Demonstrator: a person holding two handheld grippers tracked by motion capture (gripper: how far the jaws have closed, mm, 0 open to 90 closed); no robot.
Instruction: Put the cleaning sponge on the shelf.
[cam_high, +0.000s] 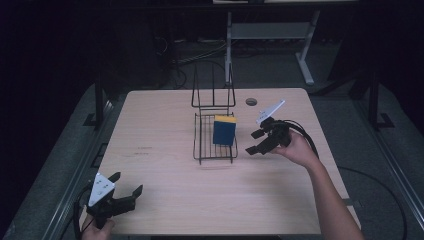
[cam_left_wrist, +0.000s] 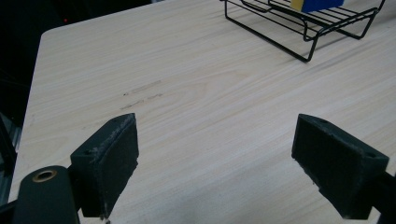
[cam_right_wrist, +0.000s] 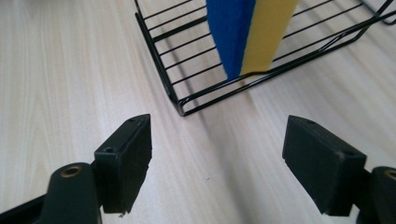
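A blue and yellow sponge stands on edge in a black wire rack at the middle of the wooden table. My right gripper is open just right of the rack, held by a hand, with nothing between its jaws. In the right gripper view the sponge stands in the rack, beyond the open gripper. My left gripper is open near the table's front left corner, far from the rack. In the left gripper view its gripper hangs over bare wood, the rack at top right.
The rack's tall wire back rises behind the sponge. A round grommet hole lies in the table top at the back. Cables trail from both grippers. A white desk frame stands on the floor beyond the table.
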